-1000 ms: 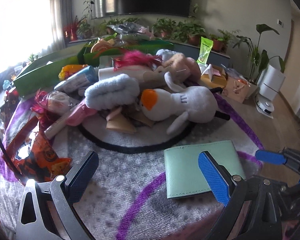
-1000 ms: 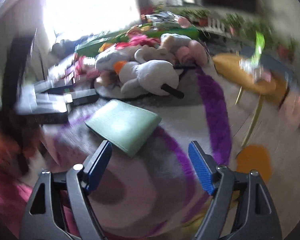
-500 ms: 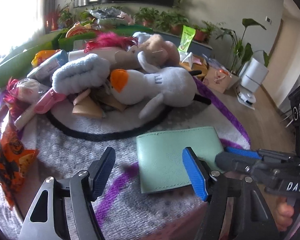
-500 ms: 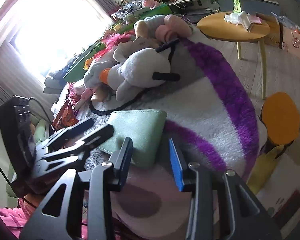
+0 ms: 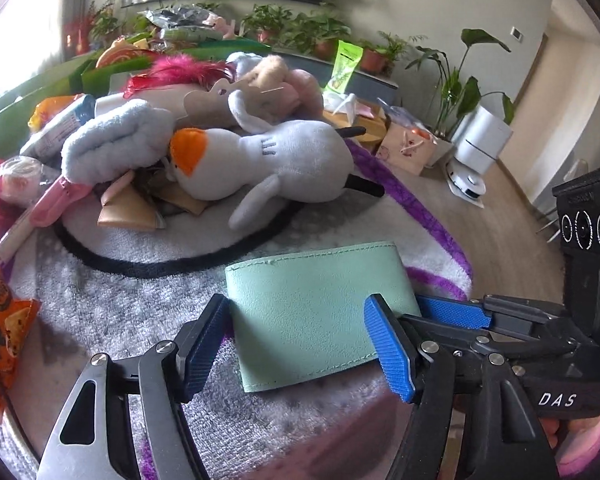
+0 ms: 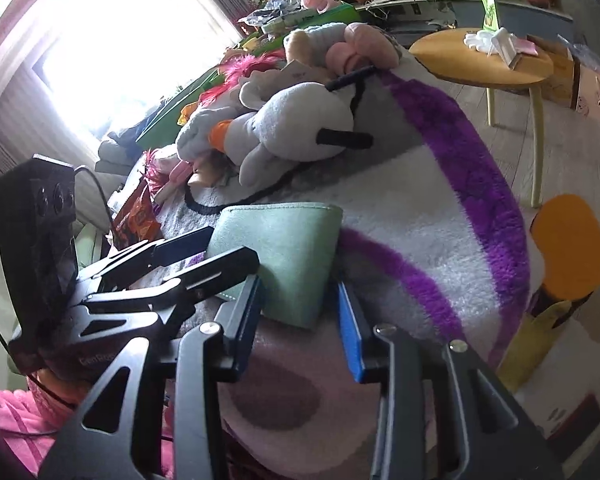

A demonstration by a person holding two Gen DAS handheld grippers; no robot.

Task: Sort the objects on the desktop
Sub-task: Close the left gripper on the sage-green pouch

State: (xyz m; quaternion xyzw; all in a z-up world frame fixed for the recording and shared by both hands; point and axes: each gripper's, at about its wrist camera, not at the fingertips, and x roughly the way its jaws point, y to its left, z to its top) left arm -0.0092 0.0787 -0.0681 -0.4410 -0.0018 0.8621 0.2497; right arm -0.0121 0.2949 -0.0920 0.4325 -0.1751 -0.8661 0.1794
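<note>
A mint green leather wallet (image 5: 316, 304) lies flat on the fluffy grey, white and purple cloth (image 5: 112, 312). My left gripper (image 5: 300, 344) is open with its fingers either side of the wallet's near part. My right gripper (image 6: 300, 312) is open and straddles the wallet's (image 6: 288, 248) near corner from the right; it shows in the left wrist view (image 5: 452, 312). Behind lies a pile with a white plush goose with an orange beak (image 5: 268, 164), a light blue fuzzy toy (image 5: 116, 140) and pink plush.
An orange snack bag (image 5: 0, 320) lies at the left edge. Green boxes (image 5: 100, 72) stand behind the pile. A round wooden side table (image 6: 488, 64) and an orange stool (image 6: 568, 248) stand off the right edge, with plants and a white robot dock (image 5: 480, 152) beyond.
Both grippers moved in onto the wallet. The left fingers narrowed around it. The right gripper came closer from the right and its fingers now straddle the wallet's corner.
</note>
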